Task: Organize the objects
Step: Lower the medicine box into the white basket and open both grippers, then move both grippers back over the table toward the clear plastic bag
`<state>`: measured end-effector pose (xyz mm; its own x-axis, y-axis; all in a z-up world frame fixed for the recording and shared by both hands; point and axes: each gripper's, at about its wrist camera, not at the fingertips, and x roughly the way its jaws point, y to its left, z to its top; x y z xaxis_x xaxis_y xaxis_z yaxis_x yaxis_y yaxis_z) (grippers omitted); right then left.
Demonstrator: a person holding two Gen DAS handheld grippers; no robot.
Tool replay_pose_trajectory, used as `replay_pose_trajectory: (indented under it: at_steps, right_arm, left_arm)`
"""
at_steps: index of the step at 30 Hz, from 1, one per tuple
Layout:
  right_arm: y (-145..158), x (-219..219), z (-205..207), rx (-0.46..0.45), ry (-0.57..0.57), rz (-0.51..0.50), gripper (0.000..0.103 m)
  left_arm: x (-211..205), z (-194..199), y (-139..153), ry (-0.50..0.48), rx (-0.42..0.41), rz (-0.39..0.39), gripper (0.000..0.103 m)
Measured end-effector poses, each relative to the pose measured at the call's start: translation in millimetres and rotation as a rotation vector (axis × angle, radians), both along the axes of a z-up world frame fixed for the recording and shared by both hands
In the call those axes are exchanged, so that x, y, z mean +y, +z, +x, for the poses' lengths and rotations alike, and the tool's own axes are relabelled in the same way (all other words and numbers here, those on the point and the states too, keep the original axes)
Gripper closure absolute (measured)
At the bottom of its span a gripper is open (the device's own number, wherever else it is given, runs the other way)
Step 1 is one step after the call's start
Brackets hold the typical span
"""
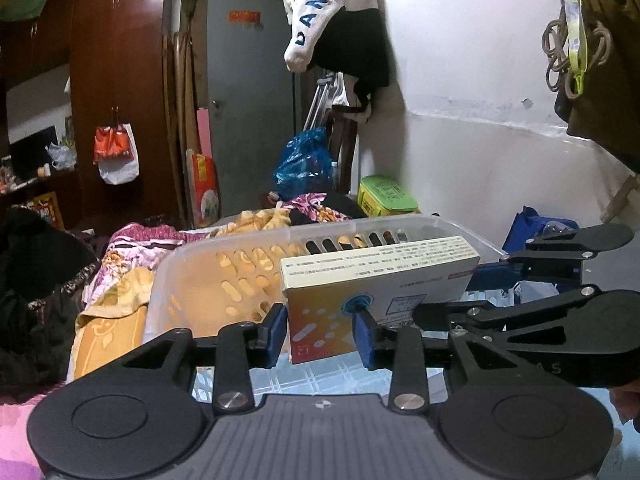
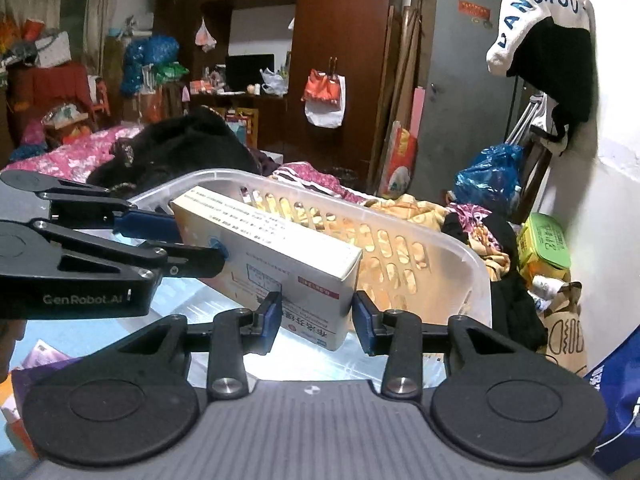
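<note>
A medicine box [image 1: 376, 288], cream on top with an orange and white face, hangs over a clear slotted plastic basket [image 1: 224, 280]. My left gripper [image 1: 322, 330] is shut on one end of the box. My right gripper [image 1: 476, 280] comes in from the right and is shut on the other end. In the right wrist view the box [image 2: 280, 256] sits between my right gripper's [image 2: 316, 316] blue pads, with a small gap at the right pad. The left gripper [image 2: 192, 236] holds the box's far end there. The basket [image 2: 400, 248] lies behind the box.
The basket rests on a bed with yellow and pink floral bedding [image 1: 120, 292]. A green box [image 1: 384, 196] stands by the white wall. Black clothes [image 2: 184, 148] lie on the bed. A blue bag [image 2: 616, 400] is at the lower right.
</note>
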<state>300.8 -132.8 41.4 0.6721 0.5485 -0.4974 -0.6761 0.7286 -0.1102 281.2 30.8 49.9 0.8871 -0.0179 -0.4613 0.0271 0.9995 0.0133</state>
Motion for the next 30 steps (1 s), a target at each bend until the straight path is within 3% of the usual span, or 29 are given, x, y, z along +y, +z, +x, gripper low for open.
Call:
replay_pose_trajectory:
  at_steps: [1,2,3,5,7,12,16,20,23,30]
  right_arm:
    - [4,-4,2,-0.004,0.000,0.029,0.054]
    - [9,-7,1,-0.012,-0.003,0.058,0.044]
    - [12,-13,-3,-0.024,-0.016,0.084,0.023]
    - [18,-26,-21,-0.090,-0.034,0.115,0.000]
    - [20,-43,-38,-0.126,-0.024,0.146,0.000]
    - [-3,-110,-95,-0.128,0.002,0.273,0.000]
    - [-39,-158,-141,-0.134,-0.017,0.399,0.000]
    - [-68,-176,-161,-0.111,-0.004,0.463,0.000]
    - [-69,-168,-160,-0.119,0.003,0.441,0.000]
    - [-70,-159,-155,-0.106,0.018,0.432,0.000]
  left_arm:
    - [2,0,-1,0.002,0.002,-0.004,0.062]
    - [3,-2,-1,0.010,-0.007,-0.007,0.056]
    - [5,-5,1,0.022,-0.028,-0.011,0.051]
    - [9,-19,6,0.055,-0.096,-0.017,0.023]
    - [12,-40,12,0.048,-0.163,-0.031,0.016]
    - [14,-117,9,0.010,-0.258,-0.079,0.016]
    - [2,-182,-18,0.042,-0.313,-0.043,0.014]
    - [-2,-226,-42,0.016,-0.352,-0.058,0.014]
    - [-2,-243,-58,0.015,-0.354,-0.078,0.014]
    - [-6,-230,-70,-0.009,-0.302,-0.074,0.014]
